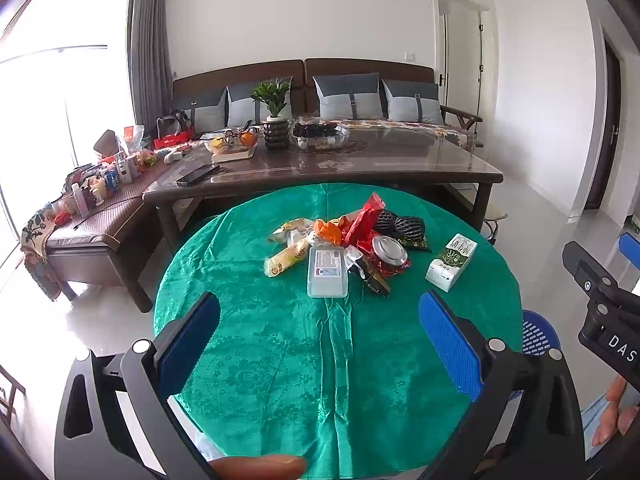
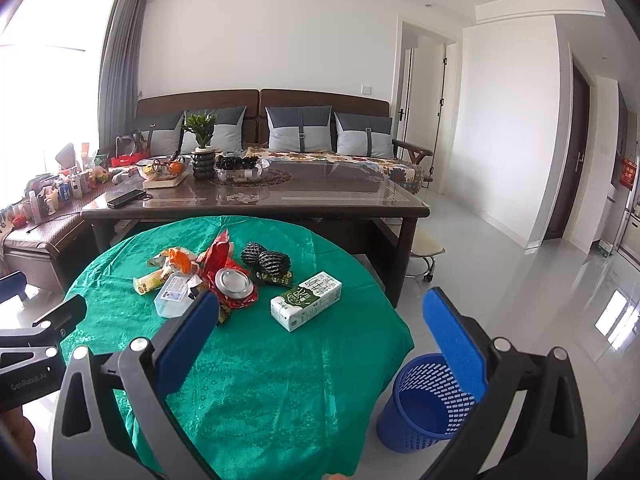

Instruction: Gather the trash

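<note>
Right now the trash sits in a loose heap near the middle of a round table covered with a green cloth. At its near edge lies a clear plastic box with a white label, touching a yellowish snack wrapper on its left. Behind them are an orange wrapper and a crumpled red wrapper. A round tin lid rests on more red wrapping, and two black mesh balls sit at the far side of the heap. A green and white milk carton lies flat on its side, just apart from the heap toward the right.

On the floor beside the table's right edge stands a blue mesh bin, upright.

Both tools hover above the near part of the table, touching nothing. The left gripper has its blue pads spread wide apart with nothing between them. The right gripper is likewise spread wide and holds nothing.

Beyond the round table stands a long dark coffee table, with a sofa against the wall behind it.
</note>
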